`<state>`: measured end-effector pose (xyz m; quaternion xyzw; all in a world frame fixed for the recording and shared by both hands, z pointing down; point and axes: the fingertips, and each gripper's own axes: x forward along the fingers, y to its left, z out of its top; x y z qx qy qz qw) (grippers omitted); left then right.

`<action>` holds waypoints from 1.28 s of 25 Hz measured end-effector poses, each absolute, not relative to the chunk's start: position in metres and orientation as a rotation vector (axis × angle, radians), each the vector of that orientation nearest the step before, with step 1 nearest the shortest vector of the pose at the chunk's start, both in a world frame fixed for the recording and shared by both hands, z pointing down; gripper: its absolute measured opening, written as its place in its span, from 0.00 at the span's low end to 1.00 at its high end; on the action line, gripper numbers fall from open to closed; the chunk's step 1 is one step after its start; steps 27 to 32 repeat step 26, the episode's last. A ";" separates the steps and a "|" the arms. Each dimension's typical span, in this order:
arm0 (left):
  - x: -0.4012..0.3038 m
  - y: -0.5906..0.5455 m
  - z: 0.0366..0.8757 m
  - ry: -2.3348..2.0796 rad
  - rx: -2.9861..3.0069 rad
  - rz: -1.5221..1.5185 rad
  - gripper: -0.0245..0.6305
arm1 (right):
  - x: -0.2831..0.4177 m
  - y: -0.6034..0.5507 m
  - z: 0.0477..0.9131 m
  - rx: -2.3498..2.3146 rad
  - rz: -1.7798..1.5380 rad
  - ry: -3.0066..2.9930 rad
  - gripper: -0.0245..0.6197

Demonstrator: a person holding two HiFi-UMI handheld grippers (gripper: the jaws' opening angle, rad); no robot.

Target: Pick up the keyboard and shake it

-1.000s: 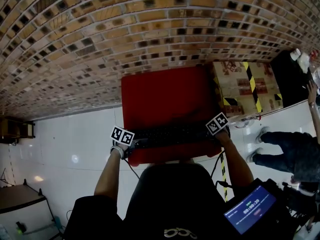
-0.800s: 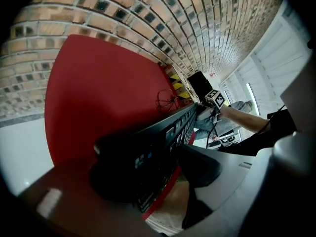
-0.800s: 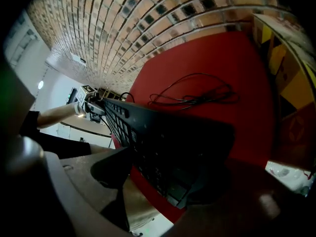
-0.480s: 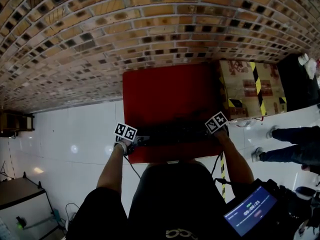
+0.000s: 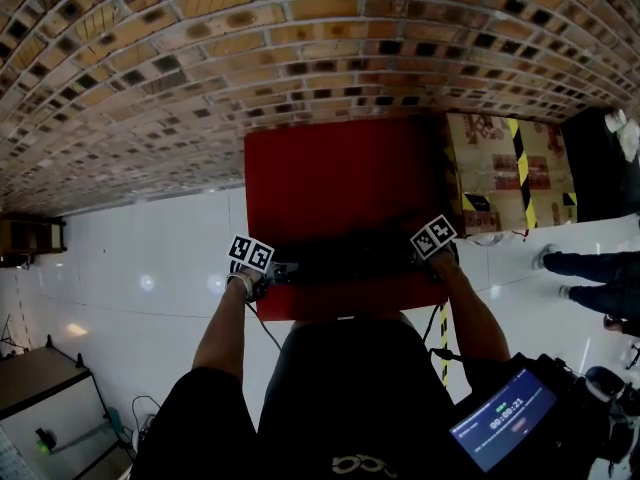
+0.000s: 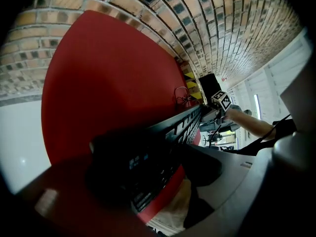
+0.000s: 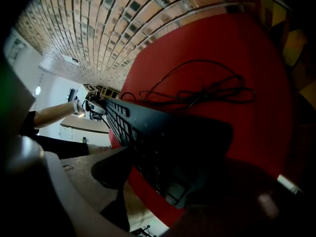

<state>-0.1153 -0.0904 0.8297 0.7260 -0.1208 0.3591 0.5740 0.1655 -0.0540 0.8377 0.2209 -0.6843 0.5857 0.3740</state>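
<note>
Across the near part of one red surface [image 5: 330,178] stretches one keyboard [image 5: 345,263], with two grippers at its ends: the left gripper [image 5: 272,271] at its left end and the right gripper [image 5: 422,259] at its right end. One cable [image 7: 197,90] lies looped on the red top behind the keyboard. One cardboard box [image 5: 510,168] with black-and-yellow tape stands just beside the surface on the right. One brick wall [image 5: 200,68] runs behind both, and one lit screen [image 5: 505,420] shows at the lower right. Set against a second ago, the legs of a standing person [image 5: 590,278] are nearer the right edge and show less. The keyboard keeps its place between the two marker cubes, and the left jaws have just been opening. They now stand apart with the keyboard's left end between them, one jaw beyond its far edge and one by its near edge. The right jaws are clamped on the keyboard's right end, one on the far edge and one against the near edge. The keyboard is black, long and slim, with rows of dark keys, and it runs straight from one gripper to the other, roughly parallel to the front edge of the surface. Whether it rests on the red top or hangs just above it cannot be told.
</note>
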 end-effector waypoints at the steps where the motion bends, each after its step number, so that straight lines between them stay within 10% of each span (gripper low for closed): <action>1: -0.115 -0.091 0.829 -0.281 1.701 0.844 0.55 | 0.166 -0.054 0.837 0.566 1.502 -1.752 0.54; 32: -0.112 -0.088 0.825 -0.298 1.722 0.884 0.56 | 0.168 -0.044 0.839 0.595 1.497 -1.787 0.54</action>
